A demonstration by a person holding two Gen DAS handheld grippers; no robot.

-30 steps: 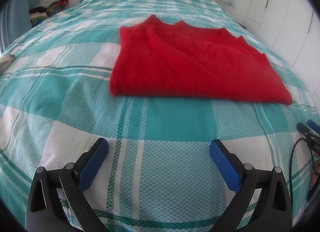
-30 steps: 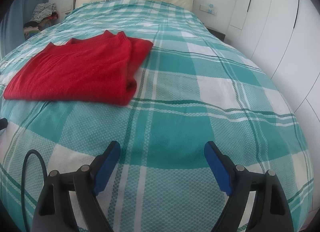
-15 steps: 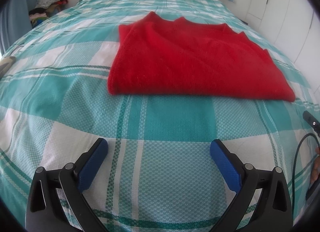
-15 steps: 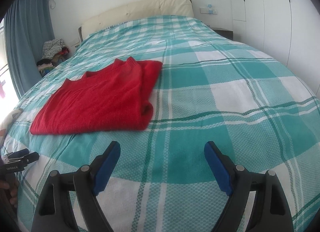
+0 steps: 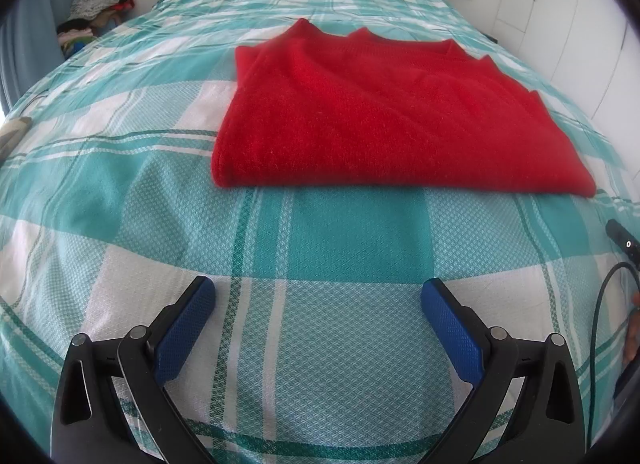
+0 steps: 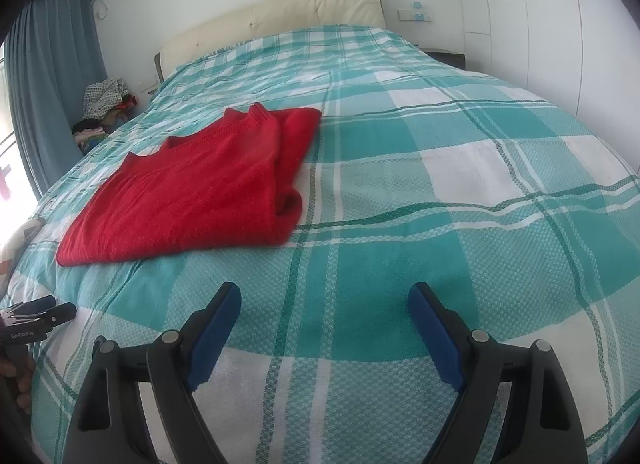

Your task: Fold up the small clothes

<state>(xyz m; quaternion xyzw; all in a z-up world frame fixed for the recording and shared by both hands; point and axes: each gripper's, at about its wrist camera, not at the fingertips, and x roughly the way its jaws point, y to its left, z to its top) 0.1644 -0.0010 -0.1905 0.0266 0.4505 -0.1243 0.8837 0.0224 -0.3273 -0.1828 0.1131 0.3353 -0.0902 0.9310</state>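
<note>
A red knit sweater [image 5: 384,112] lies folded flat on the teal and white checked bedspread [image 5: 344,240]. It also shows in the right wrist view [image 6: 200,192], at the left. My left gripper [image 5: 318,296] is open and empty, above the bedspread short of the sweater's near edge. My right gripper [image 6: 324,296] is open and empty, to the right of the sweater and nearer than it. The left gripper's tip [image 6: 40,314] shows at the left edge of the right wrist view.
A cream headboard [image 6: 280,20] stands at the far end of the bed. A pile of clothes [image 6: 106,104] sits beside the bed at the far left, by a blue curtain [image 6: 52,84]. White wardrobe doors [image 6: 552,12] line the right side.
The right gripper has tilted up and swung so more of the room and headboard show. The left gripper has moved slightly closer to the sweater. The sweater has not moved.
</note>
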